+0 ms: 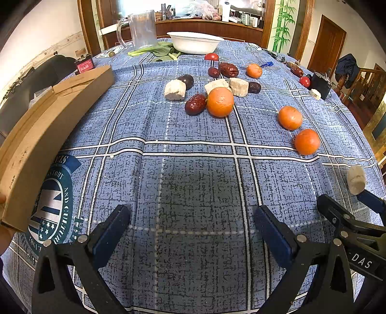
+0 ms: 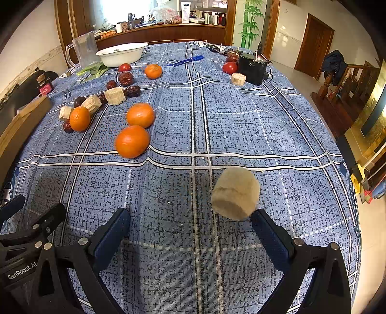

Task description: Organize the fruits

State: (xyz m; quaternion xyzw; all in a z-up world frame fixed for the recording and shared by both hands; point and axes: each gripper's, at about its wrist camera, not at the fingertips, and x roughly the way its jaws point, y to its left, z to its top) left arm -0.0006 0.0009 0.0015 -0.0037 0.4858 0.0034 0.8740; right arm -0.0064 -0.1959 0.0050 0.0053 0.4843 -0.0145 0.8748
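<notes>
While both sets of jaws gape empty, the pale chunk (image 2: 236, 193) touches the right gripper (image 2: 190, 225)'s right finger; a nudge could roll it away from the oranges (image 2: 132, 141) far left.

Bright daylight from the blown-out far window (image 2: 125, 10), soft shadows on the tablecloth (image 1: 193, 193), heavy fisheye bending, dark vignetted corners.

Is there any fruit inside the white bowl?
Cannot tell; the white bowl sits far off, and only its rim and a bare patch of inside show.
</notes>
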